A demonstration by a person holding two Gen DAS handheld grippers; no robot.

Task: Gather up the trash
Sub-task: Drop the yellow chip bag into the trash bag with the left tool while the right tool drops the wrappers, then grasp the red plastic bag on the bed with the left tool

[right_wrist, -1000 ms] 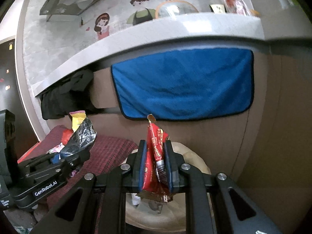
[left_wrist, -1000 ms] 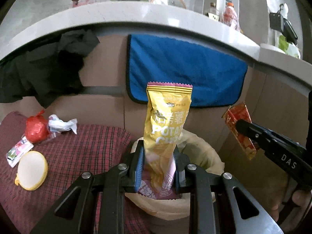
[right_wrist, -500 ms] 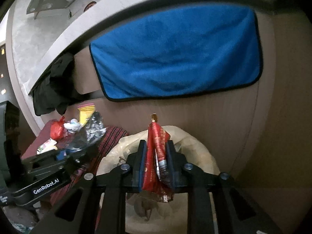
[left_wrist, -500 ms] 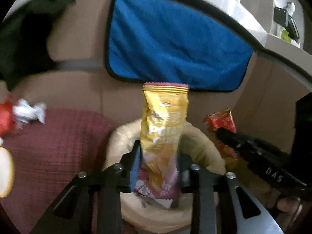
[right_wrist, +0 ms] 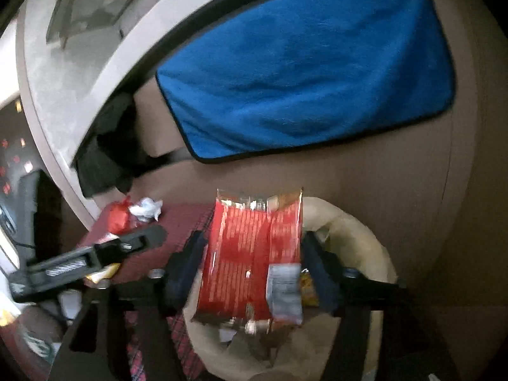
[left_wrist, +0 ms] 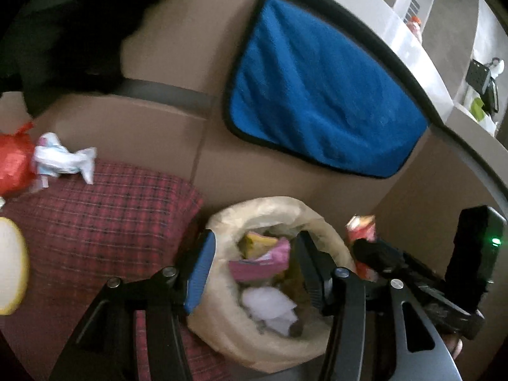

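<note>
My left gripper (left_wrist: 254,270) is open and empty above the lined trash bin (left_wrist: 222,324). The yellow chip bag (left_wrist: 257,247) lies inside the bin among other wrappers. My right gripper (right_wrist: 254,263) is open, with the red wrapper (right_wrist: 250,254) loose between its spread jaws over the bin (right_wrist: 365,235). In the left wrist view the right gripper (left_wrist: 365,250) shows at the bin's right rim with the red wrapper (left_wrist: 360,225). A red bag (left_wrist: 14,165), a crumpled white wrapper (left_wrist: 63,158) and a yellow round lid (left_wrist: 9,273) lie on the plaid cloth (left_wrist: 111,216).
A blue towel (left_wrist: 317,95) hangs on the brown cabinet front behind the bin. Dark clothing (left_wrist: 63,31) hangs at the upper left. A grey counter edge runs above. In the right wrist view the left gripper (right_wrist: 95,254) reaches in from the left.
My left gripper opened and the yellow chip bag dropped into the bin. My right gripper opened around the red wrapper, which now faces flat. Both cameras tilted down toward the bin.
</note>
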